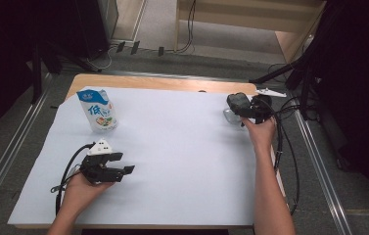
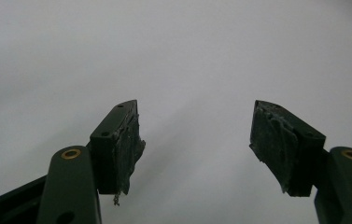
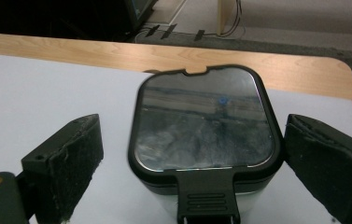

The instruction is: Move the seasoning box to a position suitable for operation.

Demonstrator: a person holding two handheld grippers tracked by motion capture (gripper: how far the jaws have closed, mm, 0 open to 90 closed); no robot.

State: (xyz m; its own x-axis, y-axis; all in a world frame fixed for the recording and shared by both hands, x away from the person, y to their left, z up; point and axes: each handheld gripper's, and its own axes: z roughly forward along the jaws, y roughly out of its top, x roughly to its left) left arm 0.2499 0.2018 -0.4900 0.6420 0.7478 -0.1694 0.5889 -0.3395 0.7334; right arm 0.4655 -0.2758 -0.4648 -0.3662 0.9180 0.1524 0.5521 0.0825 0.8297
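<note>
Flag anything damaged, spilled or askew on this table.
Nothing is spilled or tipped: the milk carton and the small lidded bin both stand upright. The one oddity is the left tongs, whose pads look frayed, with ragged edges.

Small lidded bin point(image 3: 205, 135) on the white-covered surface point(image 3: 33, 93)

It stands upright near the far right corner, its black-rimmed, shiny lid closed and reflecting the room, a black pedal tab at its near side; metal body below.
</note>
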